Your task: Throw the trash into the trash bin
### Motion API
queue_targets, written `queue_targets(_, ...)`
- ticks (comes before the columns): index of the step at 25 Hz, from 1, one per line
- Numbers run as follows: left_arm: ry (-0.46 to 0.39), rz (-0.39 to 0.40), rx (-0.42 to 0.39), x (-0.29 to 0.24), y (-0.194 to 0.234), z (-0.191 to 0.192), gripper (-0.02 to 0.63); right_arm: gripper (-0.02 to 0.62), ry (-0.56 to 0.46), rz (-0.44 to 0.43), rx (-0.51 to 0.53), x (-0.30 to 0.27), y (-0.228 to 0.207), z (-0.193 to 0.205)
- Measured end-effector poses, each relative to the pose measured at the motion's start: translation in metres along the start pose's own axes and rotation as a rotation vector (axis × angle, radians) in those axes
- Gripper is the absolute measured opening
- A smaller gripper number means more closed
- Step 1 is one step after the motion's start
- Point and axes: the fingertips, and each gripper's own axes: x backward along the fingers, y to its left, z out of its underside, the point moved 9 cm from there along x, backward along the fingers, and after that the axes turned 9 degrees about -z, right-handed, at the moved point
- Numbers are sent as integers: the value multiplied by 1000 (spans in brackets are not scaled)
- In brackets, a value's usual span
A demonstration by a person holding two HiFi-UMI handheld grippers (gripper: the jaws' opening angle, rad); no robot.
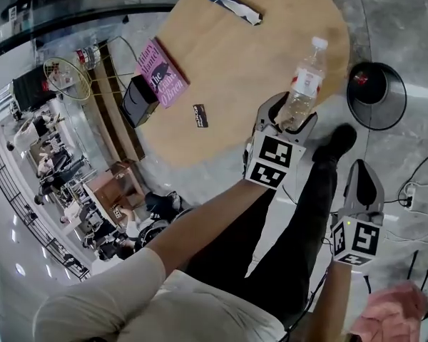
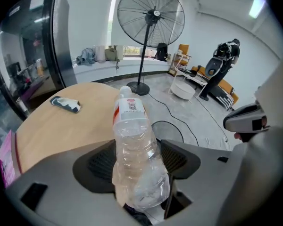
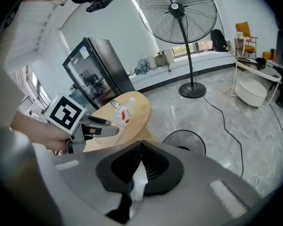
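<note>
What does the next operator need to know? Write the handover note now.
Left tool: shut on the bottle, held upright over the table edge.
Right tool: shut, tips together. A pale sliver shows between the jaws; I cannot tell whether it is a scrap.
Bin: on the floor beside the table, to the right of the bottle in the head view.
Done: bottle picked up.
Left: drop the bottle in the bin, then probably fetch the wrapper at the table's far side.

A pedestal fan [image 2: 150, 20] stands on the grey stone floor [image 2: 203, 117], by a curved white wall [image 2: 212, 36] with windows [image 2: 131, 51].
</note>
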Motion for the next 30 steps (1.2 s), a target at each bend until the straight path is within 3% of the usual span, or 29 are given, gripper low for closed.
queue_targets(13,62,212,-221,-37,-115,-3,301,11,-93,118,-123,51,-52,34)
queue_targets(30,239,242,-380,-161,-183,28,301,11,-135,181,-216,58,-130,72)
